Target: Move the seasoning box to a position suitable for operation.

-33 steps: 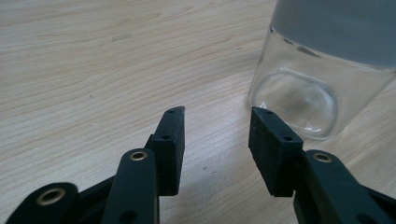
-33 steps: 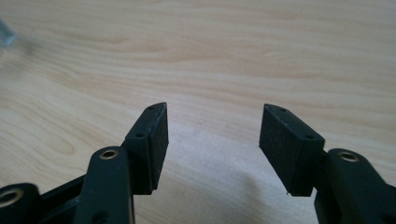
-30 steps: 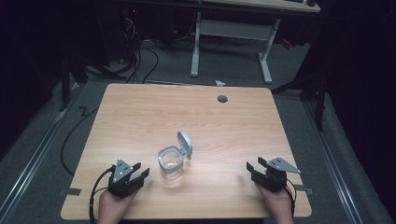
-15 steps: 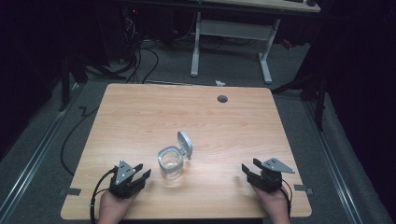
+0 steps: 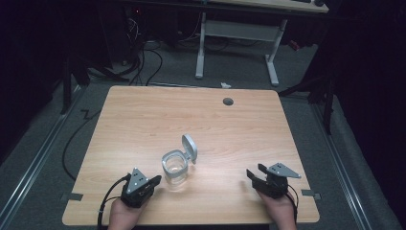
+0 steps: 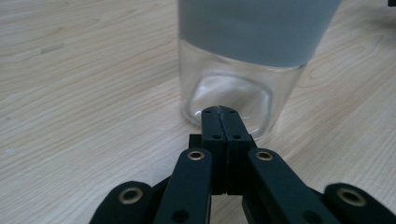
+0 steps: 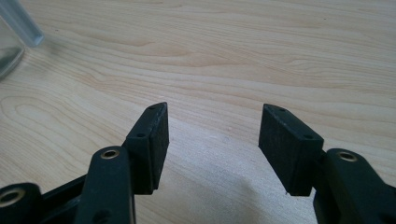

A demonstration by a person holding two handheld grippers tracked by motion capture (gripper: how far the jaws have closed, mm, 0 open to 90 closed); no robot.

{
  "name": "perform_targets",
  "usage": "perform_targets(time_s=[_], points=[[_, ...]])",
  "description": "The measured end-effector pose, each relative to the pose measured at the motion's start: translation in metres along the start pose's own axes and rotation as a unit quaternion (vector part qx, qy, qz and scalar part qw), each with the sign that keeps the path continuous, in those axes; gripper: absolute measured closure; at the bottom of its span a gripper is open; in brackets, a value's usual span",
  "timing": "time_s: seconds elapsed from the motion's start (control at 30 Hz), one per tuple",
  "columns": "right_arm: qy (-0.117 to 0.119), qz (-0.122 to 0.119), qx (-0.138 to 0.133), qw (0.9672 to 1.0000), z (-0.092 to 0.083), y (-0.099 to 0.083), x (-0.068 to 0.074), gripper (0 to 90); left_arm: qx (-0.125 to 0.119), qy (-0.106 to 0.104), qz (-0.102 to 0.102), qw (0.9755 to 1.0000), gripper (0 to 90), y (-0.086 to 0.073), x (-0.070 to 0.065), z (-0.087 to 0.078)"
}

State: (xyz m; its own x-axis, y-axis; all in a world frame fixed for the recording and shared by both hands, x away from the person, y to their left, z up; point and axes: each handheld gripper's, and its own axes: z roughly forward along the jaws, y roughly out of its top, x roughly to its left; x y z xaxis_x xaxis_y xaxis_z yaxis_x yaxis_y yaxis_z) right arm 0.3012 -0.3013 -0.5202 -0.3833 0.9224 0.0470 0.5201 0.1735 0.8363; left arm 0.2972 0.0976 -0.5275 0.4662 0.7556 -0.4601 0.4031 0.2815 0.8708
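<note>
A clear glass jar [image 5: 174,168] stands near the table's front middle, its grey hinged lid [image 5: 190,148] flipped up behind it. My left gripper [image 5: 155,180] lies low on the table just left of the jar. Its jaws have just been closing and now meet with nothing between them. In the left gripper view the shut tips [image 6: 220,112] point at the jar's base [image 6: 233,100], very close to the glass. My right gripper [image 5: 256,171] rests open at the front right, well clear of the jar. Between its pads [image 7: 212,126] is only bare wood.
The wooden table [image 5: 143,120] has a round cable hole [image 5: 228,101] at the back right. Cables trail from both grippers off the front edge. The jar's corner [image 7: 8,44] shows at the far left of the right gripper view. Dark floor and a desk frame lie beyond.
The left gripper's jaws went from wide open to shut, and the hand slid right toward the jar. The right gripper has hardly moved.
</note>
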Motion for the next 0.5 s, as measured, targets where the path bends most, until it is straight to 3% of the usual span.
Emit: perform_targets(time_s=[0.5], points=[[0.001, -0.005, 0.004, 1.0000, 0.002, -0.001, 0.002, 43.9, 0.012, -0.018, 0.002, 0.9998, 90.0, -0.006, -0.013, 0.006]])
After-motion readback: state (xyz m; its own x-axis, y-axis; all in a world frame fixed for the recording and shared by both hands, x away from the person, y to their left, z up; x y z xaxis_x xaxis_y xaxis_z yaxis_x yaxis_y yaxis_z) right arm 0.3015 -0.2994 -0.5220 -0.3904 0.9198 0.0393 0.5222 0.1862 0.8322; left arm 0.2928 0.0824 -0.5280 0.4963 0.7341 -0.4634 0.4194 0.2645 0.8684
